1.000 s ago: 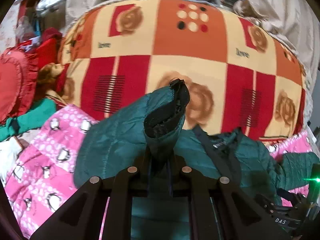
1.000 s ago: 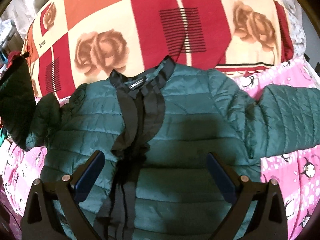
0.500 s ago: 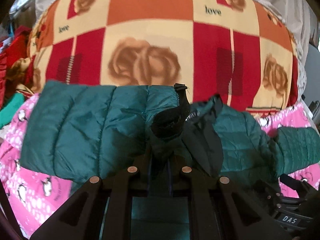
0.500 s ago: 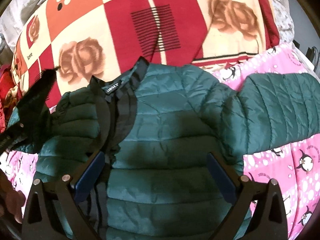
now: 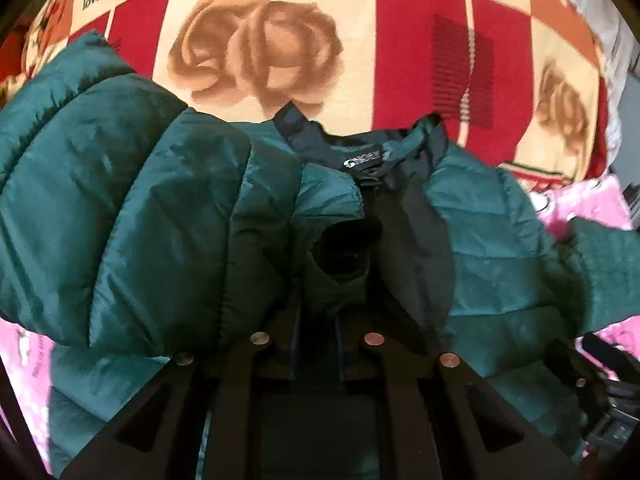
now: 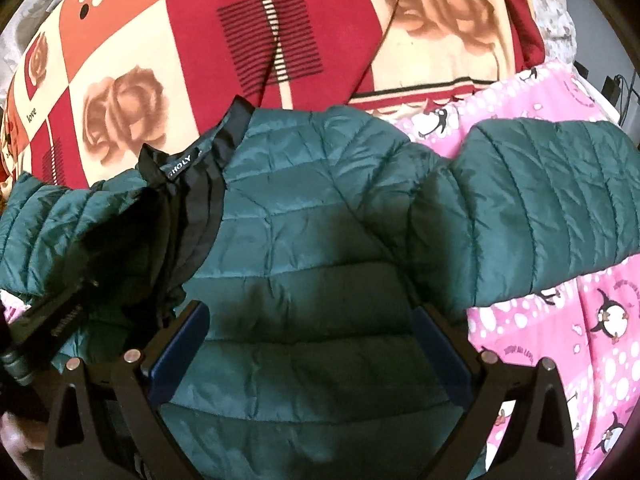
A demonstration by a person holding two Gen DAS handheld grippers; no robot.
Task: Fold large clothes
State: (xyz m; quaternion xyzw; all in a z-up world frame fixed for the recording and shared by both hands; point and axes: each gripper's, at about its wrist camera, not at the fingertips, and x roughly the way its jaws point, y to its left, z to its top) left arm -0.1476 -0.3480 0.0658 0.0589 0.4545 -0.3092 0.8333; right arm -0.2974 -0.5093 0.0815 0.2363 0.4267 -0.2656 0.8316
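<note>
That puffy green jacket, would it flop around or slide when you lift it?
Probably floppy: the sleeve pinched in the left gripper drapes limply over the green jacket. Its shiny quilted shell looks slippery, and the puffy filling suggests it is light for its size.

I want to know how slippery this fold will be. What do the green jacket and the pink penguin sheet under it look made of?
Green jacket: likely thin nylon or polyester shell, glossy highlights, stitched puffy quilting. Pink penguin sheet: looks matte printed woven fabric, perhaps cotton; no sheen.
</note>
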